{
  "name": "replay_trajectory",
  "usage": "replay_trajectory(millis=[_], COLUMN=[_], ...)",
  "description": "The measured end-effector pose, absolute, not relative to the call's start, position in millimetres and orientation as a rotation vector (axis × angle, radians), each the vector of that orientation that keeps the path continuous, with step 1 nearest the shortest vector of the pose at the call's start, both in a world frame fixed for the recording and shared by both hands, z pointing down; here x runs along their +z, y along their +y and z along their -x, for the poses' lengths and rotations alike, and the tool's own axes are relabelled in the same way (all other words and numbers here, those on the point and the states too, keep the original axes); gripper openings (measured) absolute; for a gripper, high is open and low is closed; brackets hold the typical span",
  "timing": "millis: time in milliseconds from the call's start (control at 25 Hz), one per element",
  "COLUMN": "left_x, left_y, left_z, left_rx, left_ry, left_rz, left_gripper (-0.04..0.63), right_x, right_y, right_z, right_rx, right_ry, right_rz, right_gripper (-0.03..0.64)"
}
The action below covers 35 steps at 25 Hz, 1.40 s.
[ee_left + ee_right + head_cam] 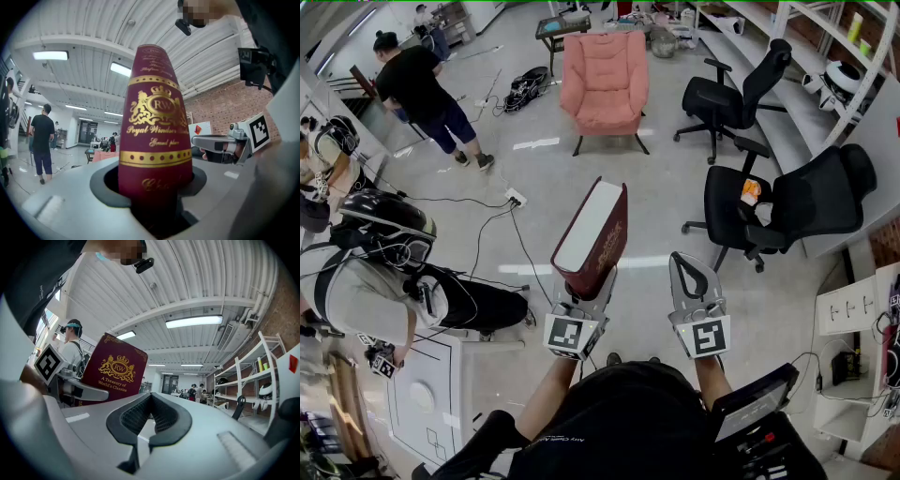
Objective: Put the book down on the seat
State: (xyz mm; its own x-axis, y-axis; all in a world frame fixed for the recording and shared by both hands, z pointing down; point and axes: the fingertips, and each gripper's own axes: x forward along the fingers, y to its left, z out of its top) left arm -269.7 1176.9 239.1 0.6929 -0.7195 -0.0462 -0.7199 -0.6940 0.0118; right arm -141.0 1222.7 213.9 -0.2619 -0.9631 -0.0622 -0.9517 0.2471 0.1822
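Book (592,234): where is it? (observer)
Mid-air, near end clamped in my left gripper (586,286). The long axis runs straight out of the jaws, far end aimed at the pink armchair (605,89), well ahead. (me)
Right gripper (686,267)? (observer)
Clenched, empty, just beside the book. (me)

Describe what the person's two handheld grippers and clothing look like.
The left gripper and right gripper are pale grey plastic with black-lined jaws; the right one's pads are ribbed. Each carries a white cube printed with black square markers. The person wears a black top.
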Motion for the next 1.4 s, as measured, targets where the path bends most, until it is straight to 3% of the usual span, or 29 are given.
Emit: replay_trajectory(millis=[800,1400], left_x=[258.6,262.1], left_y=[1130.5,1095.8], left_z=[300.6,191.0], left_rx=[0.051,-0.077], left_ry=[1.288,1.363], left_rz=[2.914,2.837], left_gripper=[0.207,0.207], right_x=[215.6,237.4], right_y=[1188.1,1128.9], right_z=[181.6,93.7], right_rx=[-0.303,-0.242], right_ry=[-2.440,-2.577], right_rz=[-1.863,-1.691], right_gripper=[0.025,0.026])
